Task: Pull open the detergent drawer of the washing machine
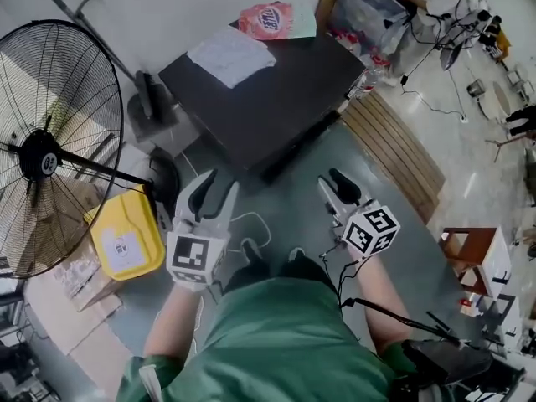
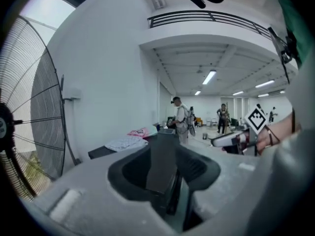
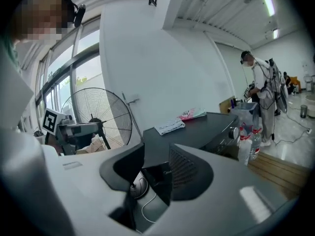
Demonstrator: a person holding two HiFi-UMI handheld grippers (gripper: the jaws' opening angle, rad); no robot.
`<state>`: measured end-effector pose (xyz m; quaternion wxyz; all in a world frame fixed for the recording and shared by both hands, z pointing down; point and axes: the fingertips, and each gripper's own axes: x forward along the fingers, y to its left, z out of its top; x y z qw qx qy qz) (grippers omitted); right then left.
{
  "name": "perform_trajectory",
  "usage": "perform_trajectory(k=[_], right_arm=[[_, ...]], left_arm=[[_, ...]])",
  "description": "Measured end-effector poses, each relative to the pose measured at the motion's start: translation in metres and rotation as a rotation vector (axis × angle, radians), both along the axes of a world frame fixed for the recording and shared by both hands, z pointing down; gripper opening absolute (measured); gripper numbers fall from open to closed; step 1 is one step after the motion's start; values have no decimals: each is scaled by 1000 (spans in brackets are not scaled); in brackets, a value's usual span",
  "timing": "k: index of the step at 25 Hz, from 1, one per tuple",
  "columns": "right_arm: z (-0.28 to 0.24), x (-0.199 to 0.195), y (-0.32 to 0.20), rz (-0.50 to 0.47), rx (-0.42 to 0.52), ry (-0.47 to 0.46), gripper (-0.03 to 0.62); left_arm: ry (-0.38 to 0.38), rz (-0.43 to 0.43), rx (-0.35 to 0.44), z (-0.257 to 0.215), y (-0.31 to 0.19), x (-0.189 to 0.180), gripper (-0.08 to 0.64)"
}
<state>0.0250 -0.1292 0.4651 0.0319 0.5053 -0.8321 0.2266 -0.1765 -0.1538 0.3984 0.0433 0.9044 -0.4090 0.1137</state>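
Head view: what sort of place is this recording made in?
Probably a large open workshop or lab hall, not a home laundry: the dark grey washing machine stands free by a big black pedestal fan, and a person with a backpack works beyond.

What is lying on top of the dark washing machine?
A white cloth and a pink packet lie on the washing machine, at its end near the wall. Anything beneath the cloth is covered.
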Motion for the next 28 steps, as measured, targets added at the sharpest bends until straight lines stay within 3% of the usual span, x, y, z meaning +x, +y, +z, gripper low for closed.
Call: perform_trajectory(k=[14,21,24,28], right_arm=[[106,7,-58,-170,-200,-224,173],[171,-18,-78,-373,-312,-386,196],[195,-27,-91,-408,-363,-461,213],[227,-40,-105,-435,-419,-490,215]], left_arm=[[-55,-113,-128,47,-32,18,158],[-95,-171,-189,68,-31,21,163],[-119,-192,-207,76,-28,23,163],[-141,-227,-228,83,-27,20,163]])
